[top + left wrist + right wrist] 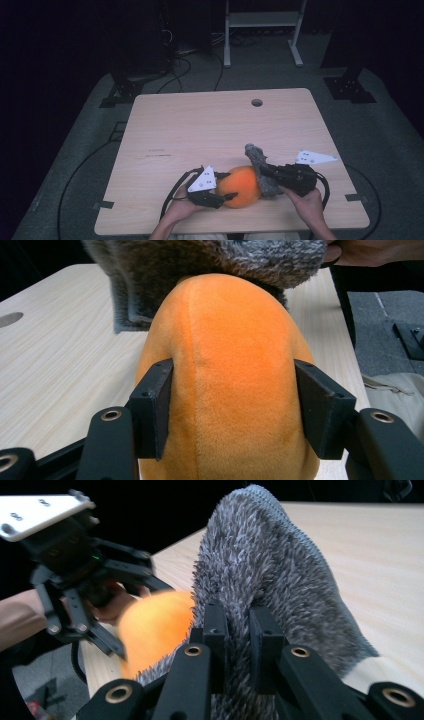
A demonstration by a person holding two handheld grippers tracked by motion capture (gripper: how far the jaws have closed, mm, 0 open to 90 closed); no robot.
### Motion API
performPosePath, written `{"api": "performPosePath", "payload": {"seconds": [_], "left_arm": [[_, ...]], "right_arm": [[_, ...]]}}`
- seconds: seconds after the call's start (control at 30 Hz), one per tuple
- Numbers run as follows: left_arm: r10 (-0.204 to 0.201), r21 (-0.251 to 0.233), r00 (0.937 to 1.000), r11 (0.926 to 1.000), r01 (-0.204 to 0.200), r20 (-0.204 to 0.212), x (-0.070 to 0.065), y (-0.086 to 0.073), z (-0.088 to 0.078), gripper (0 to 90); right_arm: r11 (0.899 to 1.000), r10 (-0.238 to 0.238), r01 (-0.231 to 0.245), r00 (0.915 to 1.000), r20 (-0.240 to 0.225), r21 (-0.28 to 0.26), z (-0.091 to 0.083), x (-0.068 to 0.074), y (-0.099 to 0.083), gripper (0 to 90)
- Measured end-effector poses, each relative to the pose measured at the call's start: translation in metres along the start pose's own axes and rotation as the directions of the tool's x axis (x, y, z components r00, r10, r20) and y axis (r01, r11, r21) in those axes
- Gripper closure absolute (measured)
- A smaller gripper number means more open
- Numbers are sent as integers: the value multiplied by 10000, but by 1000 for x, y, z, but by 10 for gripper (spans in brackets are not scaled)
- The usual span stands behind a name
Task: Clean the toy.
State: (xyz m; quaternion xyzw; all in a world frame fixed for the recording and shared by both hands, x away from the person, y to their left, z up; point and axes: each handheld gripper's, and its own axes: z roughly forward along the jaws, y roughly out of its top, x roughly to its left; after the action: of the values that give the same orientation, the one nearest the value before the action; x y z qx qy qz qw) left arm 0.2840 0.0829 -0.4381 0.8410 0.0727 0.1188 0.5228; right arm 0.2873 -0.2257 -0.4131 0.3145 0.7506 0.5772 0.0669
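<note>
An orange plush ball lies near the table's front edge. My left gripper clamps it from the left; in the left gripper view both black pads press into the sides of the plush ball. A grey fuzzy sock drapes over the ball's right side and stretches back onto the table. My right gripper is shut on it. In the right gripper view its jaws pinch a fold of the sock, with the orange ball and the left gripper behind.
The light wooden table has a round hole near its far edge. Cables trail from both grippers off the front edge. A white metal frame and black stand feet are on the grey floor beyond the table.
</note>
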Motion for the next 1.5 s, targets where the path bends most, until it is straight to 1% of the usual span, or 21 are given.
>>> {"api": "performPosePath", "payload": {"seconds": [0.07, 0.13, 0.17, 0.27, 0.33, 0.43, 0.5, 0.57, 0.63, 0.7, 0.77, 0.83, 0.93, 1.03, 1.1, 1.17, 1.23, 1.3, 1.33, 1.43, 1.5], "left_arm": [[-38, 18, 10000, 10000, 39, -24, 0, 0, 0, 381], [-241, -35, 9997, 9997, 241, -6, 2, 0, 0, 378], [-296, -40, 9996, 9996, 296, -3, 2, 0, 0, 373], [-327, -61, 9995, 9994, 326, -26, 2, 0, 0, 361], [-366, -100, 9993, 9993, 365, -66, 2, 0, 0, 355], [-484, -128, 9988, 9988, 483, -106, 0, 2, 3, 330], [-673, -71, 9976, 9977, 672, -165, 0, 3, 4, 284], [-789, -61, 9966, 9969, 787, -241, 1, 3, 5, 234], [-937, -236, 9953, 9954, 932, -232, 1, 3, 5, 258], [-1131, -307, 9934, 9932, 1124, -213, 2, 4, 6, 274], [-1130, -342, 9934, 9931, 1122, -212, 3, 4, 6, 293], [-978, -379, 9949, 9946, 968, -255, 2, 4, 7, 312], [-946, -395, 9951, 9948, 935, -271, 0, 6, 10, 340], [-873, -312, 9958, 9958, 864, -266, -1, 7, 9, 355], [-1032, -400, 9945, 9939, 1024, -190, 0, 7, 9, 358], [-1152, -487, 9932, 9923, 1143, -160, 0, 7, 10, 341], [-1352, -532, 9907, 9895, 1343, -147, 0, 7, 11, 295], [-1272, -484, 9915, 9909, 1258, -258, -1, 8, 12, 279], [-1147, -496, 9930, 9923, 1132, -279, -2, 8, 12, 283], [-969, -510, 9950, 9941, 955, -262, -5, 9, 14, 312], [-888, -588, 9958, 9944, 875, -212, -5, 10, 14, 295]], "right_arm": [[9991, -71, 66, 9999, 122, 409, 7, -3, -3, 797], [9983, 321, -331, 9992, 223, 485, 8, -13, -8, 797], [9965, 491, -523, 9976, 491, 653, 6, -17, -10, 797], [9956, 339, -409, 9959, 841, 839, -1, -15, -12, 798], [9992, 201, -217, 9985, 501, 330, -5, -7, -8, 798], [9991, -304, 304, 9995, 0, -284, -5, 11, 4, 798], [9979, -623, 621, 9980, -144, -185, 1, 18, 5, 798], [9960, -817, 816, 9967, 6, 360, 11, 19, -2, 798], [9988, -410, 409, 9992, 41, 262, 11, 10, -7, 799], [9986, -288, 263, 9981, 550, 463, 6, 2, -7, 800], [9982, -84, 36, 9966, 820, 594, 1, -3, -8, 800], [9995, -32, 10, 9977, 671, 330, -3, 1, -7, 800], [9987, -509, 510, 9987, 98, -71, 1, 16, 2, 799], [9943, -1043, 1042, 9945, 37, 243, 10, 22, 5, 800], [9976, -632, 630, 9980, 63, 279, 10, 13, 0, 801], [9982, -458, 440, 9980, 446, 409, 5, 4, -4, 801], [9957, -704, 643, 9930, 947, 660, 1, 3, -7, 801], [9979, -468, 428, 9954, 841, 492, -3, 5, -7, 801], [9982, -506, 478, 9957, 770, 375, -4, 7, -5, 801], [9955, -874, 875, 9962, 67, -350, -4, 22, 7, 800], [9939, -1098, 1098, 9939, 58, -38, 3, 26, 8, 800]]}}
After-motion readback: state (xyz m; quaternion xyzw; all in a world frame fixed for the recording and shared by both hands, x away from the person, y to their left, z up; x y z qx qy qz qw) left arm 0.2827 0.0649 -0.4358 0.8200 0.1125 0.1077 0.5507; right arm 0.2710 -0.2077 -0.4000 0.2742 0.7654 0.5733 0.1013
